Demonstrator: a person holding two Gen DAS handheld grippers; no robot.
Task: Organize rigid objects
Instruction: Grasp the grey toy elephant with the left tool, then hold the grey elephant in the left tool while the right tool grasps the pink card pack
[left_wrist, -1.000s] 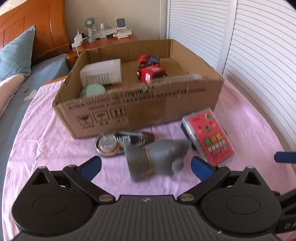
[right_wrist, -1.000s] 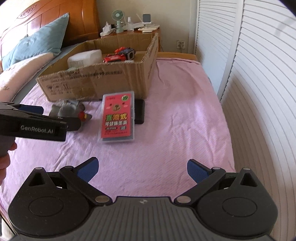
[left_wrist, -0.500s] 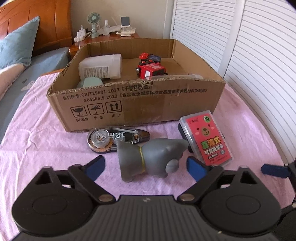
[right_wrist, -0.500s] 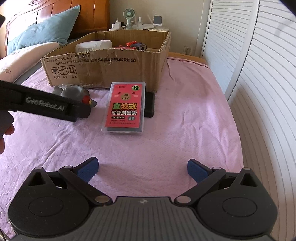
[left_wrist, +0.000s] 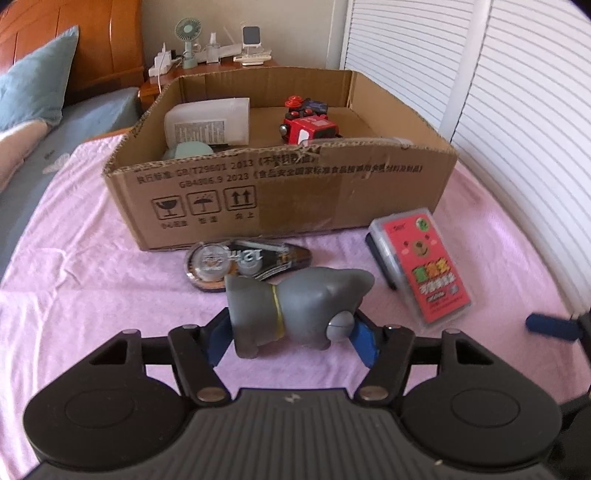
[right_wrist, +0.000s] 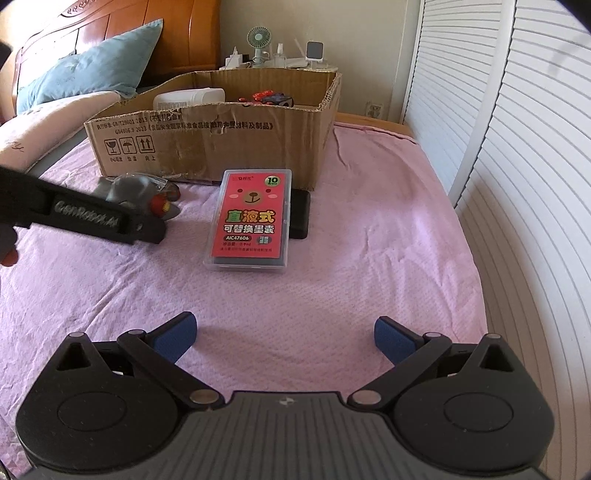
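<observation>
A grey toy animal (left_wrist: 303, 306) lies on the pink cloth in front of the cardboard box (left_wrist: 332, 192). My left gripper (left_wrist: 291, 341) has the toy between its jaws, which are closing; both blue pads touch its sides. In the right wrist view the same toy (right_wrist: 129, 188) shows partly behind the left gripper's black body (right_wrist: 92, 218). My right gripper (right_wrist: 284, 338) is open over bare cloth, short of the red card case (right_wrist: 253, 218). A correction tape dispenser (left_wrist: 243, 262) lies just beyond the toy. The box holds a white bottle (left_wrist: 210, 123) and a red toy train (left_wrist: 308, 125).
A black flat object (right_wrist: 301, 214) lies partly under the red case. White louvered doors (right_wrist: 517, 184) run along the right. A blue pillow (right_wrist: 92, 70) and a bedside table with a small fan (right_wrist: 258, 40) are behind the box. A hand shows at the left edge.
The left gripper's jaws have come together from wide apart until the pads meet the grey toy. The toy now lies still. The right gripper stays open in place.
</observation>
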